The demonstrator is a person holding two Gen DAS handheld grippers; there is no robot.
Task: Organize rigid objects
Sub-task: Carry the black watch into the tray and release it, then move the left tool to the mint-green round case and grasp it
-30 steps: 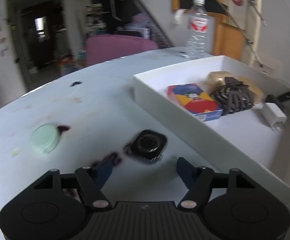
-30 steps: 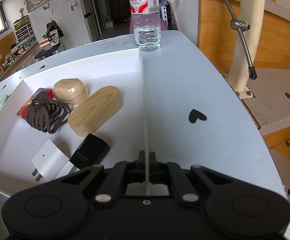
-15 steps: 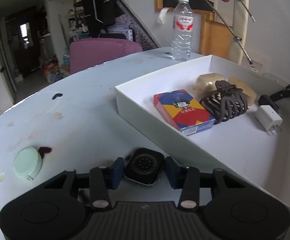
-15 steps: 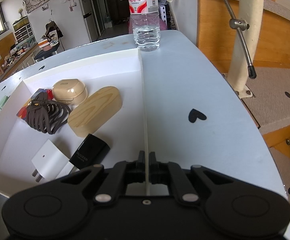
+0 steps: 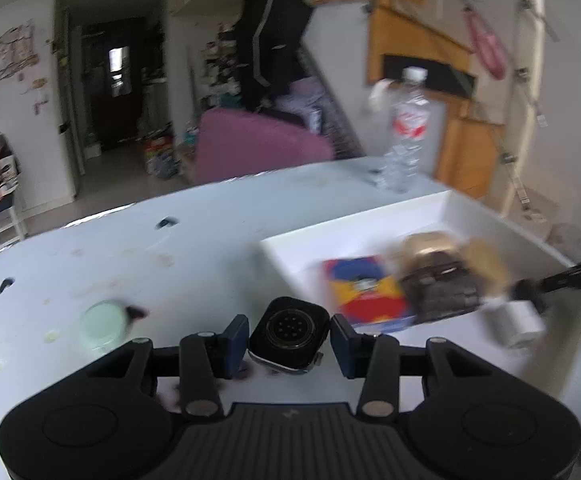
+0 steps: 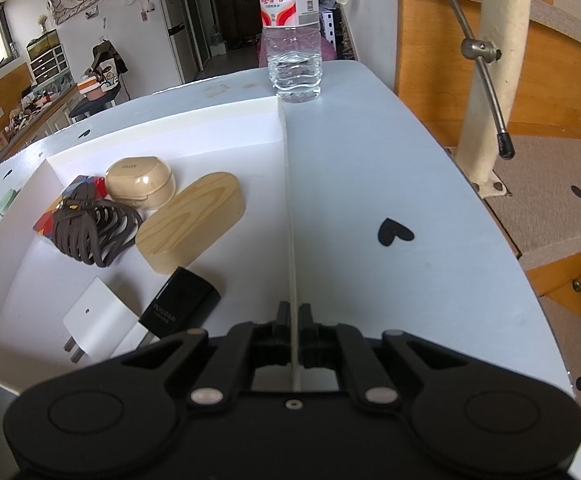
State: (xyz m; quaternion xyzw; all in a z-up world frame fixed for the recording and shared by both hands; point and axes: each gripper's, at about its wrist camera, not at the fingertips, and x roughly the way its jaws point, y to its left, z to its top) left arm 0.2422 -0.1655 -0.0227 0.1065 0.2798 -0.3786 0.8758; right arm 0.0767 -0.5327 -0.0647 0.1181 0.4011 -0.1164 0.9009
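My left gripper [image 5: 289, 334] is shut on a black square smartwatch body [image 5: 288, 332] and holds it lifted above the pale table, just left of the white tray [image 5: 354, 228]. In the tray lie a red-blue-yellow card box [image 5: 364, 290], a dark brown hair claw [image 6: 90, 230], a beige earbud case [image 6: 140, 180], an oval wooden box [image 6: 192, 224], a white charger [image 6: 94, 316] and a black charger [image 6: 180, 306]. My right gripper [image 6: 293, 314] is shut on the tray's right wall [image 6: 288, 184], near its front end.
A pale green round disc [image 5: 104, 322] lies on the table left of my left gripper. A water bottle [image 6: 292, 28] stands behind the tray's far right corner. Black heart stickers [image 6: 394, 232] mark the table. A purple chair [image 5: 254, 148] stands beyond the table's far edge.
My left gripper closed on the smartwatch body and lifted it off the table, moving toward the tray. The right gripper has stayed clamped on the tray wall.
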